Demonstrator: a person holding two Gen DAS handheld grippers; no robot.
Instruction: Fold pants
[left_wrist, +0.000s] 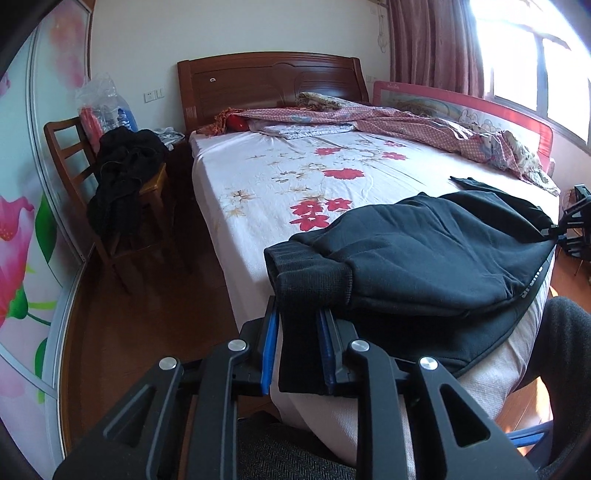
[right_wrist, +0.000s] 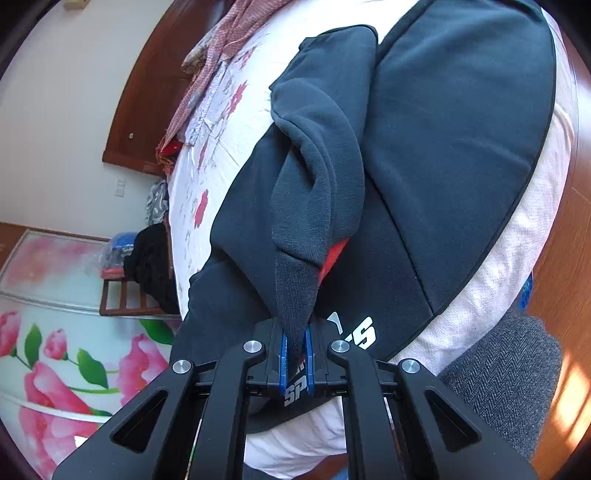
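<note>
Dark navy pants (left_wrist: 424, 258) lie on the near end of a bed, one layer folded over another. My left gripper (left_wrist: 299, 332) is shut on the ribbed cuff (left_wrist: 310, 288) at the pants' near left end, over the bed's corner. My right gripper (right_wrist: 295, 350) is shut on a bunched point of the pants' fabric (right_wrist: 295, 295), lifted above the lower layer (right_wrist: 461, 129) with its white lettering (right_wrist: 360, 332). The right gripper also shows in the left wrist view (left_wrist: 572, 221), at the pants' far right end.
The bed has a white floral sheet (left_wrist: 295, 173), a rumpled red quilt (left_wrist: 424, 125) at its head and right side, and a wooden headboard (left_wrist: 269, 85). A wooden chair (left_wrist: 74, 166) with black clothes stands left of the bed. Wood floor lies between.
</note>
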